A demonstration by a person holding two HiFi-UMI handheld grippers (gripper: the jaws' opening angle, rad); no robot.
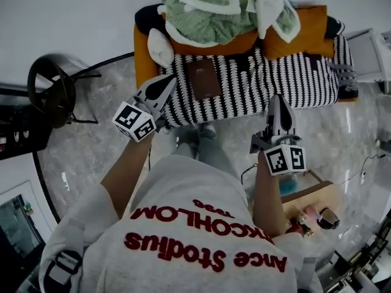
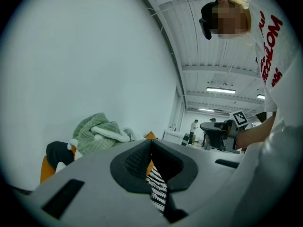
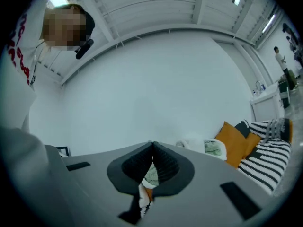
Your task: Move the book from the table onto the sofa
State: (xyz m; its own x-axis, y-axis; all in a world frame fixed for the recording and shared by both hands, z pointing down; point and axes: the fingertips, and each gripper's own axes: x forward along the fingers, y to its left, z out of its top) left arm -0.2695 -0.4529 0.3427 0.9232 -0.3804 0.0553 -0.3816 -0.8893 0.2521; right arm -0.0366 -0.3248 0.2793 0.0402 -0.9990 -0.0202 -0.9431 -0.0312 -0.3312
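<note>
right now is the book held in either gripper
No, the book lies flat on the striped blanket over the sofa, apart from the shut left gripper and right gripper.

Staged lab hall: sofa (image 1: 287, 81), bare white wall (image 2: 94, 56), ceiling strip light (image 2: 220, 90).

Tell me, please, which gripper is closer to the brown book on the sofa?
The left gripper: its shut tips sit just left of the book at the striped throw's edge, while the right gripper hangs farther off near the throw's front edge.
</note>
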